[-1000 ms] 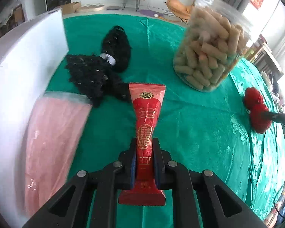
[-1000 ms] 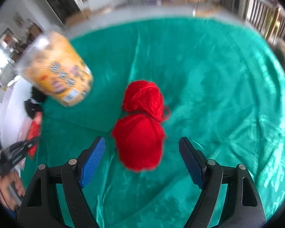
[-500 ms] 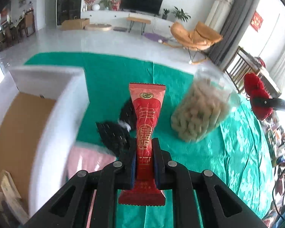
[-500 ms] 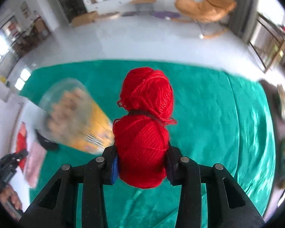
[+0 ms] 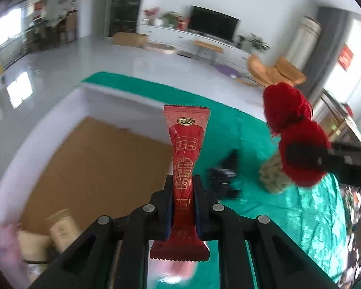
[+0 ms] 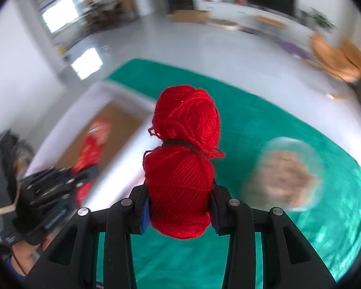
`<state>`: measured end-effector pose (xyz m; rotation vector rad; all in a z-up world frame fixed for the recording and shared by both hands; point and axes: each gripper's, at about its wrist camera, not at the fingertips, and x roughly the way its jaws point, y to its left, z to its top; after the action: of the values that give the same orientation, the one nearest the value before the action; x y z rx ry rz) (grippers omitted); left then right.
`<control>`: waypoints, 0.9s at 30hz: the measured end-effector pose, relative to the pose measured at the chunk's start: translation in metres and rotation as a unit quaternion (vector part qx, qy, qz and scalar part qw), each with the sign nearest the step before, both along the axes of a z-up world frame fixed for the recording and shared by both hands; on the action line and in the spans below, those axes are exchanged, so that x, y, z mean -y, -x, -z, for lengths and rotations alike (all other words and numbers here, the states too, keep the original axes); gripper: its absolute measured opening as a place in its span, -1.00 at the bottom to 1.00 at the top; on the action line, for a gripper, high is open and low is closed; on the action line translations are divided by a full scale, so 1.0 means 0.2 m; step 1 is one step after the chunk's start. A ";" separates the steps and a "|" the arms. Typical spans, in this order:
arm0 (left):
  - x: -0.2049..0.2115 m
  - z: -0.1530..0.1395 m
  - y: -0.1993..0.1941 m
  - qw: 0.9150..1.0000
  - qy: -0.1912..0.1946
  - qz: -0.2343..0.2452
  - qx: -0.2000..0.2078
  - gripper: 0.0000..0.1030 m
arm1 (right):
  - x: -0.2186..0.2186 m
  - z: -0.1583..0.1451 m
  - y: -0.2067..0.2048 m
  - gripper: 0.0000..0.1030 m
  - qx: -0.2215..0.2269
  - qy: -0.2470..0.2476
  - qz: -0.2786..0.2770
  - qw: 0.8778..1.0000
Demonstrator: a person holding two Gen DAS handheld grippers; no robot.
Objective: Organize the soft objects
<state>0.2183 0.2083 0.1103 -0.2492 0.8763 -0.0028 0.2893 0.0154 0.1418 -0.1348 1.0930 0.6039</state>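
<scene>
Box (image 5: 89,159) left of jar (image 6: 286,175)

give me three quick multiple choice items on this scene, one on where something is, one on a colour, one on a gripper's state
1. Where is the red yarn?
A. lying on the green cloth
B. clamped in the right gripper, off the cloth
C. inside the white box

2. What colour is the packet in the left gripper?
A. red with gold print
B. blue
C. plain white

3. How does the left gripper stand?
A. wide open, nothing in it
B. shut on the packet
C. shut on the black yarn

Answers:
1 B, both pads press the lower ball, with the green cloth well below.
2 A, its red wrapper shows gold characters.
3 B, its pads pinch the packet's lower part.
</scene>
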 end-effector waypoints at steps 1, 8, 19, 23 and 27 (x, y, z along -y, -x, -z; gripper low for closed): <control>-0.10 0.00 0.05 1.000 -0.002 -0.017 -0.002 -0.73 | -0.12 0.00 0.06 -0.21 0.000 -0.003 -0.021 1.000; -0.65 0.12 0.45 0.991 -0.020 -0.126 -0.043 -0.64 | -0.68 0.15 0.41 -0.10 -0.029 -0.029 -0.138 0.990; -0.71 0.24 0.71 0.984 -0.020 -0.174 -0.035 0.65 | -0.66 0.25 0.60 0.44 -0.008 -0.061 -0.131 0.990; -0.44 0.17 0.71 0.992 -0.032 -0.122 0.003 0.65 | -0.32 0.27 0.58 0.44 0.101 -0.012 -0.072 0.992; -0.02 0.17 0.73 0.999 -0.009 -0.040 0.034 0.65 | 0.15 0.51 0.63 0.44 0.156 0.056 -0.001 0.986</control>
<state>0.0718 0.2131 0.0757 -0.2655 0.7987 0.0703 0.1626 -0.0142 0.0407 -0.3175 0.8223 0.5022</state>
